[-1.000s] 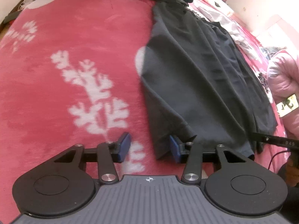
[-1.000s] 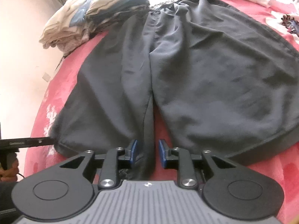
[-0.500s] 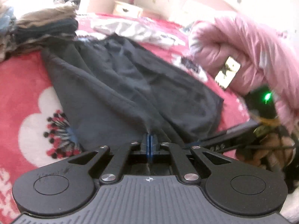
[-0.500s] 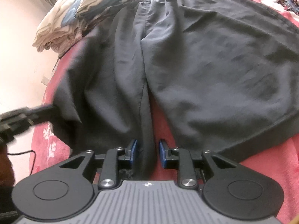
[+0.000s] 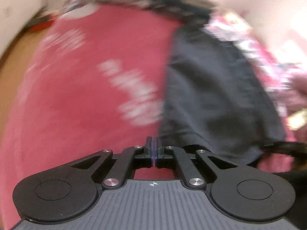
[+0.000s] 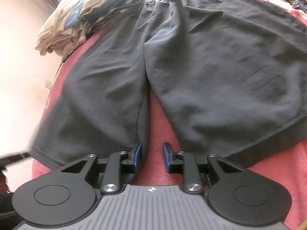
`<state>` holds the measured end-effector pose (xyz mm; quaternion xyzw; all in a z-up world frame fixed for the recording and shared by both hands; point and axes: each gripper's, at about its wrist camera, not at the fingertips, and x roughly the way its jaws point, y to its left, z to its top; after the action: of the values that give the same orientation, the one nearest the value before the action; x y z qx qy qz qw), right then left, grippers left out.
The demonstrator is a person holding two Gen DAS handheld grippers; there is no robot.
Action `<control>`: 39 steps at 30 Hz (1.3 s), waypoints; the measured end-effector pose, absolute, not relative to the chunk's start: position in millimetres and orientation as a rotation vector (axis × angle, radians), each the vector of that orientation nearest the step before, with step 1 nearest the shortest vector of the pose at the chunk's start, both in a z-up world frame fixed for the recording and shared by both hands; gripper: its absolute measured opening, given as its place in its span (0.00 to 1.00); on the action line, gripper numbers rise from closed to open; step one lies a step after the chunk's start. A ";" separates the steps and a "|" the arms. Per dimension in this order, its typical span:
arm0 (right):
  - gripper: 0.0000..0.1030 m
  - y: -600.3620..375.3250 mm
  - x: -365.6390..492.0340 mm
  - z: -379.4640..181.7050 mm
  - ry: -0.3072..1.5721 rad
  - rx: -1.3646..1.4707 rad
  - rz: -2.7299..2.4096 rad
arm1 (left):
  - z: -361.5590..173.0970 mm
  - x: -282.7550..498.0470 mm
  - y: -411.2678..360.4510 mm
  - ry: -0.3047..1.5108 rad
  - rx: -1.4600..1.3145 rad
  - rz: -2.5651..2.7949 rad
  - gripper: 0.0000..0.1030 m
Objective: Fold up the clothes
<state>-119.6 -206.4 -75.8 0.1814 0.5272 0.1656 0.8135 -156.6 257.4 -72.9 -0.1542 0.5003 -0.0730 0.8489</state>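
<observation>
Left gripper [image 5: 154, 149] closed — right gripper [image 6: 152, 158] parted

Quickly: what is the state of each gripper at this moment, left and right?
Left gripper: closed; the blurred picture shows no cloth between its pads.
Right gripper: open, holding nothing; it sits at the hem of the dark shorts, above the red blanket.

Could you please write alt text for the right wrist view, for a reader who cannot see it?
Dark grey shorts lie spread flat on a pink blanket, legs toward the camera. The right gripper sits open at the gap between the legs, one pad beside the inner hem of the left-hand leg. A stack of folded clothes sits at top left.
</observation>
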 end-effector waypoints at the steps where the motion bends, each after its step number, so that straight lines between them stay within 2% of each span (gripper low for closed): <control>1: 0.26 -206.4 -119.7 -75.8 1.125 0.391 0.354 | -78.0 -158.1 265.9 1.071 -0.345 -0.145 0.01; 2: 0.26 -206.7 -120.9 -75.0 1.123 0.394 0.353 | -79.4 -159.6 274.1 1.073 -0.360 -0.131 0.04; 5: 0.26 -210.1 -124.9 -72.9 1.123 0.413 0.346 | -72.1 -159.7 286.7 1.026 -0.450 -0.125 0.27; 7: 0.27 -214.0 -127.3 -72.2 1.133 0.444 0.344 | -67.5 -154.1 283.1 0.992 -0.495 -0.169 0.33; 9: 0.30 -218.2 -128.6 -72.4 1.153 0.492 0.351 | -68.9 -143.4 274.6 0.992 -0.494 -0.219 0.44; 11: 0.32 -222.0 -129.3 -72.6 1.175 0.542 0.361 | -76.2 -129.8 259.8 1.015 -0.446 -0.244 0.46; 17: 0.38 -231.5 -137.7 -75.7 1.233 0.700 0.357 | -89.1 -118.7 231.5 1.063 -0.258 -0.210 0.43; 20: 0.38 -229.5 -136.9 -83.1 1.262 0.769 0.357 | -89.1 -123.6 225.3 1.053 -0.177 -0.210 0.37; 22: 0.38 -224.1 -131.5 -89.5 1.282 0.779 0.334 | -89.9 -126.1 225.3 1.044 -0.161 -0.200 0.33; 24: 0.38 -216.7 -126.9 -95.2 1.298 0.775 0.345 | -91.0 -127.7 225.1 1.036 -0.164 -0.179 0.22; 25: 0.29 -211.7 -126.9 -95.6 1.305 0.750 0.362 | -90.5 -127.6 225.9 1.033 -0.167 -0.170 0.17; 26: 0.03 -206.6 -126.9 -95.9 1.312 0.724 0.379 | -88.3 -128.5 226.8 1.033 -0.177 -0.164 0.08; 28: 0.02 -200.7 -129.9 -88.6 1.308 0.666 0.405 | -79.2 -130.4 232.2 1.025 -0.217 -0.161 0.03; 32: 0.01 -205.3 -135.5 -74.1 1.280 0.664 0.428 | -60.6 -133.1 239.6 1.005 -0.261 -0.188 0.03; 39: 0.02 -201.7 -130.5 -78.0 1.298 0.692 0.437 | -66.6 -128.3 240.8 1.050 -0.189 -0.162 0.02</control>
<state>-130.5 -201.7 -78.0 0.3132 0.5872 0.1976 0.7197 -128.3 240.8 -66.6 -0.0902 0.5000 -0.0772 0.8579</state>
